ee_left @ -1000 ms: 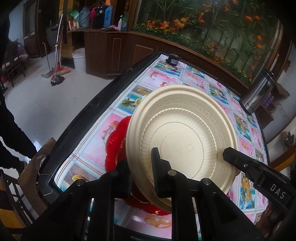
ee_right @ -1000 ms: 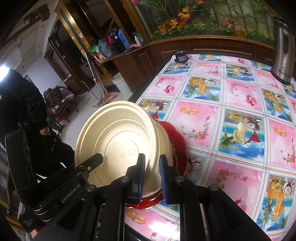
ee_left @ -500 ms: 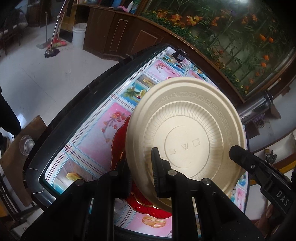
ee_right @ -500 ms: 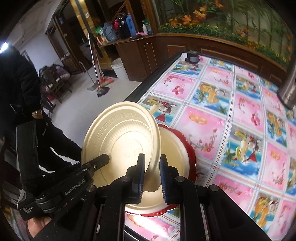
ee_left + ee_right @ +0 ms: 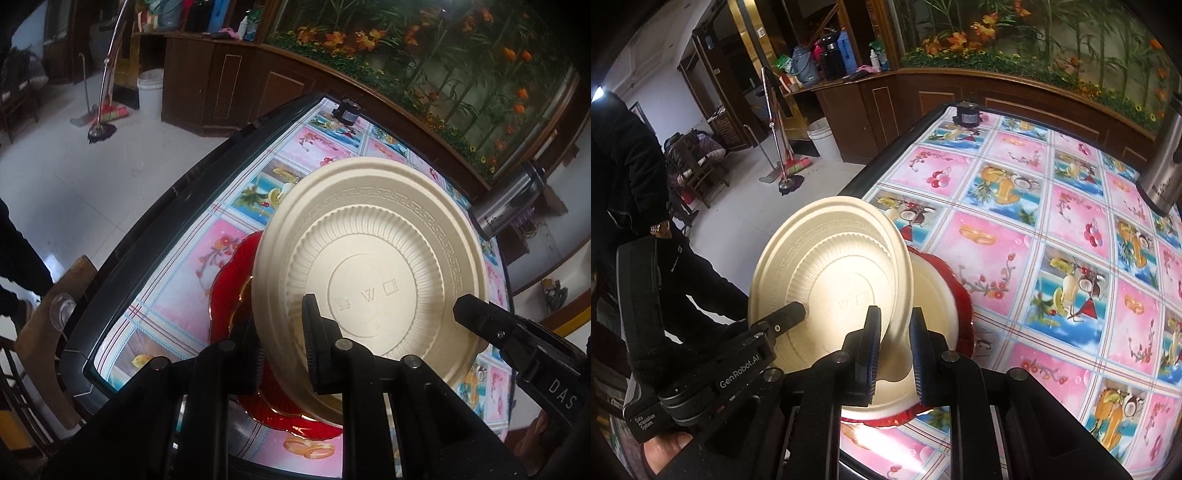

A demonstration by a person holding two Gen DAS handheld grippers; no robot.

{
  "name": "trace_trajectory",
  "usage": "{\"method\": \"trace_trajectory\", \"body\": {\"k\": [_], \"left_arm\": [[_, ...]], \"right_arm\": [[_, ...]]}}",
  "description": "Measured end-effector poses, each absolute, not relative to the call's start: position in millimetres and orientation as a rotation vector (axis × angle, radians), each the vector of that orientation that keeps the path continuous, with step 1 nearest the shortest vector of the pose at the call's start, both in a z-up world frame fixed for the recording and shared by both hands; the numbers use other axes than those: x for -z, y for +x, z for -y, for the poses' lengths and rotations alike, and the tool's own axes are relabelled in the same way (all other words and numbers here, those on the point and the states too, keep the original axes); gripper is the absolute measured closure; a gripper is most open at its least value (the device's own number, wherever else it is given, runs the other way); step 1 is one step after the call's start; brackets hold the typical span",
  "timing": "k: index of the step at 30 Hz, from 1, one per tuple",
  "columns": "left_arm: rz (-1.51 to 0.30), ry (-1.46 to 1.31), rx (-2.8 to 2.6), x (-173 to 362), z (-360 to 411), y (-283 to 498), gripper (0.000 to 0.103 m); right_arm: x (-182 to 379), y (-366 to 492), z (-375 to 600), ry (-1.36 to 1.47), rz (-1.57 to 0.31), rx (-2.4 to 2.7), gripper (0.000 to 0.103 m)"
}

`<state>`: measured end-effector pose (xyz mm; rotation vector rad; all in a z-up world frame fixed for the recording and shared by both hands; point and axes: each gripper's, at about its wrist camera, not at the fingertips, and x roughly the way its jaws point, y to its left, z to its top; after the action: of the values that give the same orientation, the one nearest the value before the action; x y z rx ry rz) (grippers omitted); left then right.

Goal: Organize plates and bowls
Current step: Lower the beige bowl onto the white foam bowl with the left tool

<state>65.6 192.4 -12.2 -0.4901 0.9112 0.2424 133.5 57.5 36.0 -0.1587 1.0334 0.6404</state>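
The cream plate point(image 5: 369, 258) is tipped up on edge, underside toward me, above a second cream plate point(image 5: 934, 295) that lies in the red dish point(image 5: 229, 291) near the desk's point(image 5: 1015, 236) front corner. My left fingers point(image 5: 280, 350) pinch its rim from one side and my right fingers point(image 5: 892, 354) clamp the rim from the other, both closed tight on that thin edge; I judge two grips are used because one pinch on such a light, broad plate would let it swing. Holding it tilted keeps it clear of the pile below, probably so I can lay it down squarely as a stack. A steel flask point(image 5: 1161, 162) stands well apart at the desk's far side.
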Motion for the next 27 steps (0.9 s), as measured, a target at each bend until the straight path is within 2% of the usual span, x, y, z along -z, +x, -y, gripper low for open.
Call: {"method": "trace_trajectory", "body": {"k": [27], "left_arm": [[-0.903, -0.354, -0.306, 9, -175, 64, 0.087]], "right_arm": [[-24, 136, -37, -0.082, -1.060, -0.672, 0.088]]}}
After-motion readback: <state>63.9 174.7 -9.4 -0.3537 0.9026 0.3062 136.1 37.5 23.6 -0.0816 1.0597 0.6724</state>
